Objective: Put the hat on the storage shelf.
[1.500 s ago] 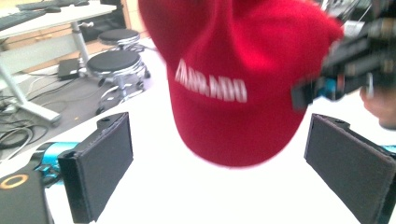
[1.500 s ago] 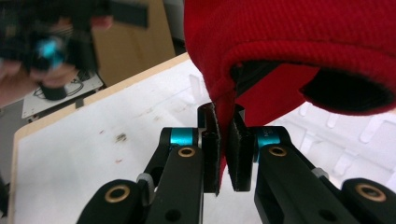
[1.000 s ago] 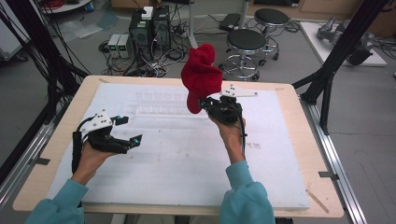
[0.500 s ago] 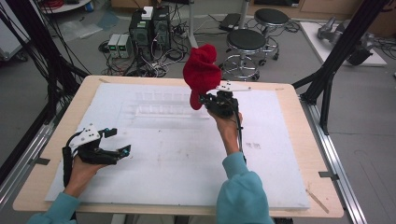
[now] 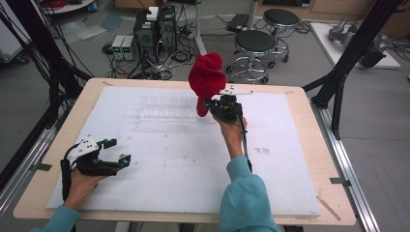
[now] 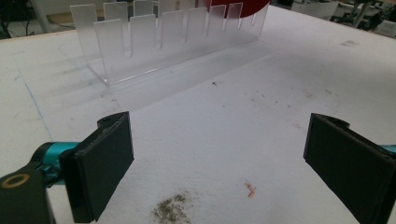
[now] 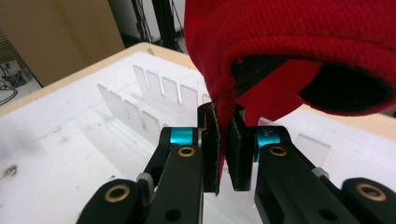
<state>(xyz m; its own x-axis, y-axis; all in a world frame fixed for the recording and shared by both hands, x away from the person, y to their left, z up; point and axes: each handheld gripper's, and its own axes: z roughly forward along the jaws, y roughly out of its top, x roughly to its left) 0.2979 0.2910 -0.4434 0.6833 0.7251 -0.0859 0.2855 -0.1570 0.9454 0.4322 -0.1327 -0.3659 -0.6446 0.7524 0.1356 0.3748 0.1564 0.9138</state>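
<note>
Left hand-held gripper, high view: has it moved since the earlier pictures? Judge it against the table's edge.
Yes. The left hand-held gripper has drawn back toward the near-left corner of the table, closer to its front edge.

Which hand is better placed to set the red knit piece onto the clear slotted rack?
Right, probably. The right gripper is shut on the red knit piece, just above the clear slotted rack. The left gripper is open near the table's front-left edge.

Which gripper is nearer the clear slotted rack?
Right. The right gripper, shut on the red hat, sits at the rack's right end. The left gripper is open, low at the table's near left, well short of it.
</note>
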